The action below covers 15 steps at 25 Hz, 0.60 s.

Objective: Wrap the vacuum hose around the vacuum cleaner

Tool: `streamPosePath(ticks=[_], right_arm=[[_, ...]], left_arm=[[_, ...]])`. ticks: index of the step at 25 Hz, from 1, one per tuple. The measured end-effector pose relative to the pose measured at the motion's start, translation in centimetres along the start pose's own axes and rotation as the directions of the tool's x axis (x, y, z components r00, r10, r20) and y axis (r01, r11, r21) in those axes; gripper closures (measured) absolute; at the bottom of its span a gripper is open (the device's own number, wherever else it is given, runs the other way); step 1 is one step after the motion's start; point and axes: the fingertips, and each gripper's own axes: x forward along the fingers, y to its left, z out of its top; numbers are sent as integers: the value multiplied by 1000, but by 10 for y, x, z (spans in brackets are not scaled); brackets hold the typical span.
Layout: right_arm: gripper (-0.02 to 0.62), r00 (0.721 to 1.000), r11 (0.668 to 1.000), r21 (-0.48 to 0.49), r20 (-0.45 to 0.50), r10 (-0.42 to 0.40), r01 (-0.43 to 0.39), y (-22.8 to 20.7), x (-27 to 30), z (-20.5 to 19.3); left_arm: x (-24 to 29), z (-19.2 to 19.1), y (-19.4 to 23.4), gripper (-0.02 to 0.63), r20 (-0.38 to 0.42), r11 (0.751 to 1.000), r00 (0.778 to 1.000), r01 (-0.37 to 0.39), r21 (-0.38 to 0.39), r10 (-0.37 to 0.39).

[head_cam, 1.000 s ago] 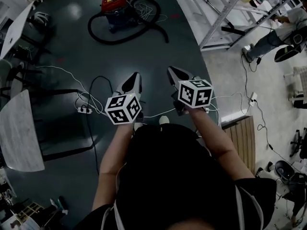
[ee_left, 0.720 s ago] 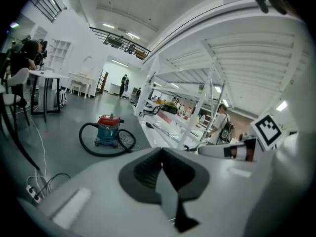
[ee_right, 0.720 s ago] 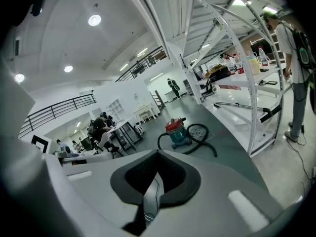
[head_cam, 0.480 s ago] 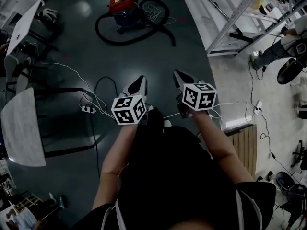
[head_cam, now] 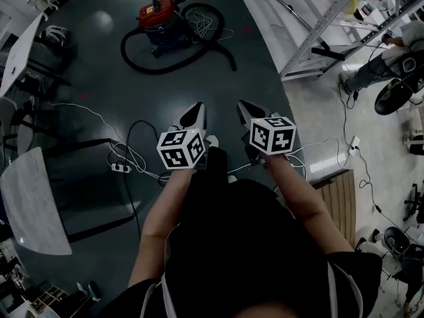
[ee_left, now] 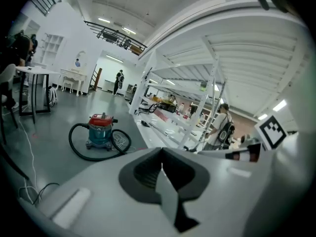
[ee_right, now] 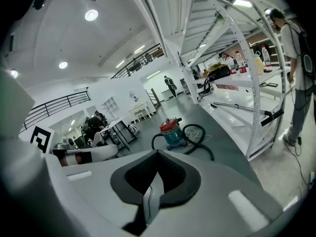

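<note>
Vacuum cleaner (head_cam: 161, 18): red lid, blue-teal drum. Vacuum hose (head_cam: 154, 71): black. Floor (head_cam: 99, 78): dark grey-green, glossy. Left gripper (head_cam: 197, 109) and right gripper (head_cam: 242, 105): white shells, dark grey jaw pads, cubes patterned in black-and-white square markers. Shelving (head_cam: 317, 30): white. Cable (head_cam: 86, 106): white. Tabletop (head_cam: 33, 204): pale grey, faintly marbled.

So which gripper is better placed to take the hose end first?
Right, probably, though barely: the hose end lies nearer the right gripper than the left gripper. Both are shut, empty and far from it.
</note>
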Motion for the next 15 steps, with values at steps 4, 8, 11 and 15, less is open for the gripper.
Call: streamPosePath(ticks=[4, 8, 11, 15], right_arm=[[600, 1000, 1000, -11, -18, -18, 17, -4, 35, 20], [600, 999, 999, -19, -37, -29, 28, -7, 70, 41], [600, 998, 999, -20, -53, -42, 41, -11, 99, 55], [600, 996, 999, -8, -74, -53, 52, -15, 135, 67]], left_arm=[[27, 20, 27, 597, -4, 1000, 1000, 10, -19, -10], [54, 41, 53, 597, -13, 1000, 1000, 20, -21, -20], [73, 54, 72, 597, -23, 999, 999, 34, -17, -35], [97, 65, 103, 597, -53, 999, 998, 39, -11, -40]])
